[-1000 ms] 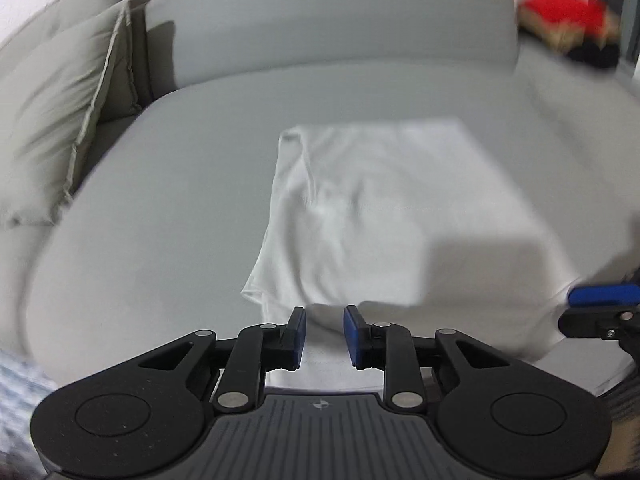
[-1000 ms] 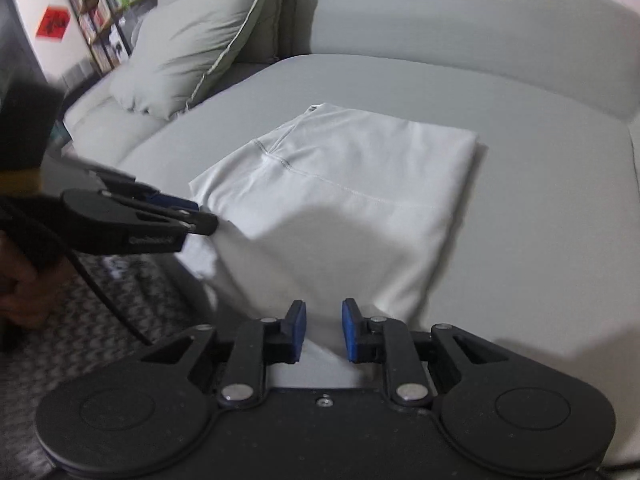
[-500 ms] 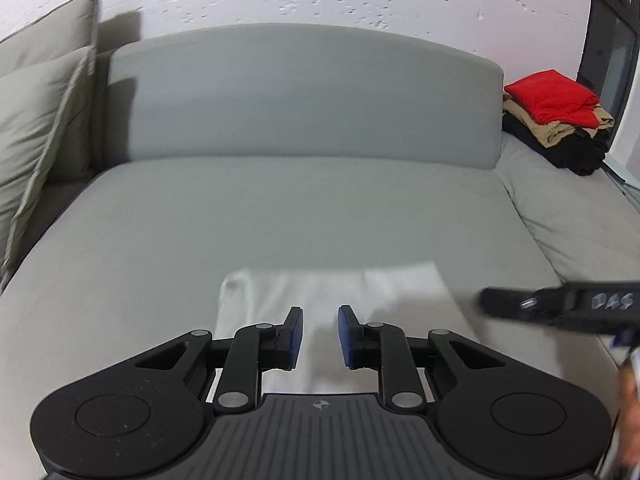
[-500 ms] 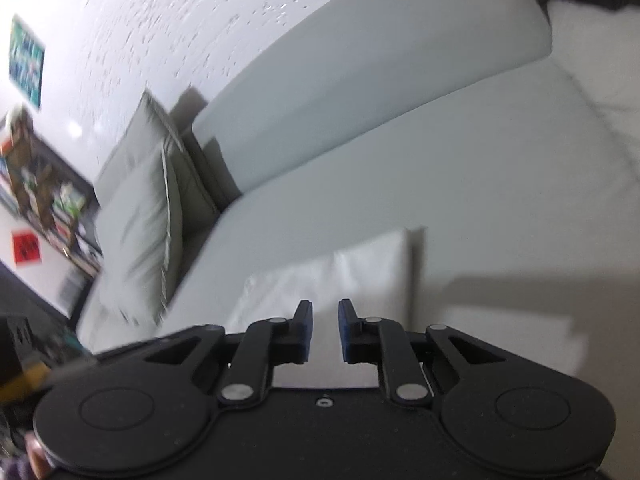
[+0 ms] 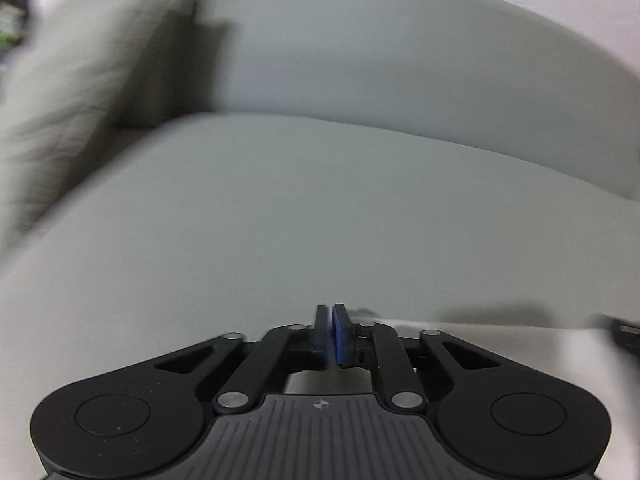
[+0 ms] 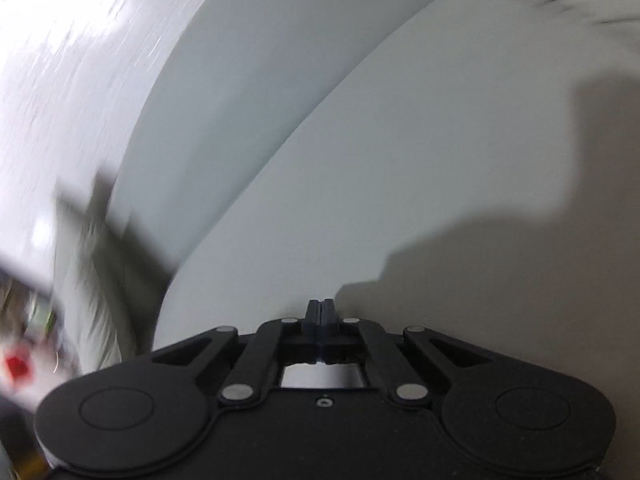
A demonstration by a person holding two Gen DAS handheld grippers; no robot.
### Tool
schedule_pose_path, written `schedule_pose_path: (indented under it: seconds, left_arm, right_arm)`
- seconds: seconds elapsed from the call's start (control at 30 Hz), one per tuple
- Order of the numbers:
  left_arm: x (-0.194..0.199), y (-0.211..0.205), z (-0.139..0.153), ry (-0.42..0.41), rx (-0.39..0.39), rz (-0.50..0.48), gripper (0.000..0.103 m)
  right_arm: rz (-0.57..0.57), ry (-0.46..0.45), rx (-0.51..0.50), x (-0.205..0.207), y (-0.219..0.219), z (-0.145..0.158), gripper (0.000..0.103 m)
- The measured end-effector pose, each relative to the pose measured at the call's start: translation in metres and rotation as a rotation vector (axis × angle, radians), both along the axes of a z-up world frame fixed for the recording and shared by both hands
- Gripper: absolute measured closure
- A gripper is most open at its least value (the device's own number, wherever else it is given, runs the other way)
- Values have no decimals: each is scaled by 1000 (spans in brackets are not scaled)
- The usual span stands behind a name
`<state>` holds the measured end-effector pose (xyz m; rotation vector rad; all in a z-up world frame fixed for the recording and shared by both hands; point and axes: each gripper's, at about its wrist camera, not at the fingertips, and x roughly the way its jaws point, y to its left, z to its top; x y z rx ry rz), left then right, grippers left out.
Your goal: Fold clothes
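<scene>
Sofa [image 5: 320, 216] fills both views, its grey seat running back to a rounded backrest [image 5: 400, 60], with a blurred cushion [image 5: 72, 92] leaning at the left end in the left wrist view. The left gripper [image 5: 331, 320] sits low over the seat, its blue-padded jaws narrow and closing, a thin slit between the tips; whether any cloth lies in that slit cannot be told. The white cloth [image 5: 500, 340] shows just past the left gripper's linkage as a pale strip along the bottom right of that view, lying flat on the seat, with a dark blurred tip at the far right edge beside it. The right gripper [image 6: 321, 307] has its jaws pressed fully together; a patch of white shows through the gap in its frame below the tips, but a grip on it cannot be told. In the right wrist view the seat is tilted steeply, the wall [image 6: 72, 60] smeared by motion at upper left, and a broad shadow [image 6: 540, 220] falls across the seat on the right.
</scene>
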<state>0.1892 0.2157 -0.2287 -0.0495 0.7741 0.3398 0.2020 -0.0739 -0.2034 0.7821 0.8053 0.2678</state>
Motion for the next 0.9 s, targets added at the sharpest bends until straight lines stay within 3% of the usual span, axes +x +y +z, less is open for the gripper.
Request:
schedule_pose_path:
  seconds: [0.07,0.13,0.23,0.33,0.37,0.47,0.53,0.63,0.7,0.77,0.8,0.83,0.87,0.9]
  left_arm:
    - [-7,17,4,27,-1,94,88]
    - [-21,35,15,36,-83,128,88]
    - [-57,43,36,-4,-139,119,85]
    - [-89,37,58,-46,-215,1,75]
    - [-101,29,62,-55,-194,-47,75]
    - [-130,7,63,-55,-147,-187,76]
    - [-132,-6,55,-15,-158,-240,88]
    - [-115,-31,37,38,-35,-311,89]
    - [-103,-36,21,96,18,-305,89]
    - [-104,-37,20,100,56,-281,81]
    - [-107,-36,21,102,72,-265,81]
    - [-112,-31,22,111,85,-227,81]
    - [-118,-26,23,119,96,-189,81]
    - [-123,-16,25,114,56,-148,81]
  right_arm:
    - [-67,-18,-69,-5,-17,5,103]
    - [-69,4,-60,-12,-34,8,103]
    - [-60,17,-94,-35,-54,19,98]
    - [-24,18,-103,-62,-68,34,86]
    - [-5,10,-110,-71,-70,40,81]
    - [81,-47,-117,-93,-63,58,79]
    - [174,-79,-116,-101,-44,67,79]
    - [298,-98,-36,-108,-12,63,79]
    - [330,-73,47,-106,6,51,79]
    - [314,0,52,-100,15,32,79]
    - [293,40,26,-100,12,24,97]
    - [264,57,25,-103,4,19,103]
    - [234,70,33,-106,-7,14,103]
    - [197,74,58,-111,-23,14,103]
